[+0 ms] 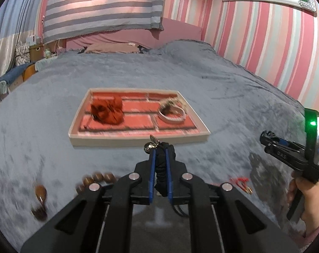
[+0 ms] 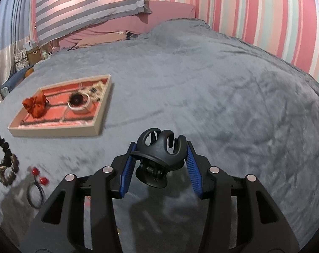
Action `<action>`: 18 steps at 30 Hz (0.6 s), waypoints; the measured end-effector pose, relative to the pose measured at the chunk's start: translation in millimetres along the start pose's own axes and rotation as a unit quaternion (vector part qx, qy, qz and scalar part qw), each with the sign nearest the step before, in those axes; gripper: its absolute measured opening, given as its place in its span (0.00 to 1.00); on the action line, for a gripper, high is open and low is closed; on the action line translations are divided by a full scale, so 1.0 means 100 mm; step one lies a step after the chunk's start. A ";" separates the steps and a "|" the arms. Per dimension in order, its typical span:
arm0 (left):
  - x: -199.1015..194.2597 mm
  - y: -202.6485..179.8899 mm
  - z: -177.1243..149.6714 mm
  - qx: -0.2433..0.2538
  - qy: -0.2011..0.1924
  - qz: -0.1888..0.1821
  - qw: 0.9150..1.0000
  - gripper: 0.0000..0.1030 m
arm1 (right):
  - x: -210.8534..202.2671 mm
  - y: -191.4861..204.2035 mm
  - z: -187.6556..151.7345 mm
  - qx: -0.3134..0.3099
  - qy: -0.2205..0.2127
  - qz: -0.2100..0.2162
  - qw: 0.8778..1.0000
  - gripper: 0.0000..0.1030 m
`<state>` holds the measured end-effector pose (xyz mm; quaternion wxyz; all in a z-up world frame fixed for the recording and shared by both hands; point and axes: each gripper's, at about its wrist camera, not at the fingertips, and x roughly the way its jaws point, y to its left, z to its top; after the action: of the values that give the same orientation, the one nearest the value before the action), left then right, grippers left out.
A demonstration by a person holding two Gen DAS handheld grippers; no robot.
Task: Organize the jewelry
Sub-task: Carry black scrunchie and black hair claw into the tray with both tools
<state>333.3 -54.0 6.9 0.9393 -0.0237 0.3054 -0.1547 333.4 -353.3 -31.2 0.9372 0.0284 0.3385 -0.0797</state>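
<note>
Over a grey-blanketed bed (image 2: 201, 84), the left gripper (image 1: 159, 147) pinches a black hair tie with a small metal charm (image 1: 162, 164) between narrowed fingers, its length running along them. The tray (image 1: 138, 137) with a red scrunchie (image 1: 107, 110) and a pale bracelet (image 1: 172, 113) lies straight ahead, toward the bed's far edge. The right gripper (image 2: 160, 145) clasps a black claw clip (image 2: 159, 154) across its width; for it the tray sits well off to the left, so the left hand appears nearer.
</note>
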 end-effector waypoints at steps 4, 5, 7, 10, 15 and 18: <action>0.15 0.21 0.31 0.001 -0.011 0.010 1.000 0.09 | 0.07 0.24 0.23 -0.006 -0.006 0.012 1.000 0.45; 0.18 0.26 0.38 0.001 -0.013 0.013 1.000 0.09 | 0.10 0.31 0.28 -0.009 -0.008 0.015 1.000 0.45; 0.25 0.35 0.52 0.001 -0.017 0.019 1.000 0.09 | 0.17 0.46 0.40 -0.015 -0.009 0.022 1.000 0.45; 0.45 0.51 0.74 0.005 -0.016 0.035 0.999 0.09 | 0.29 0.70 0.54 -0.026 -0.011 0.034 0.999 0.45; 0.78 0.73 0.89 0.006 0.000 0.053 0.999 0.09 | 0.54 1.13 0.73 -0.056 -0.006 0.050 0.997 0.45; 1.03 0.86 0.92 -0.006 0.019 0.055 0.998 0.09 | 0.78 1.32 0.82 -0.052 0.012 0.069 0.996 0.45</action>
<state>489.1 -7.8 10.9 0.9403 -0.0097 0.3249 -0.1012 466.0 -241.5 -18.1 0.9366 0.0040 0.3503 0.0030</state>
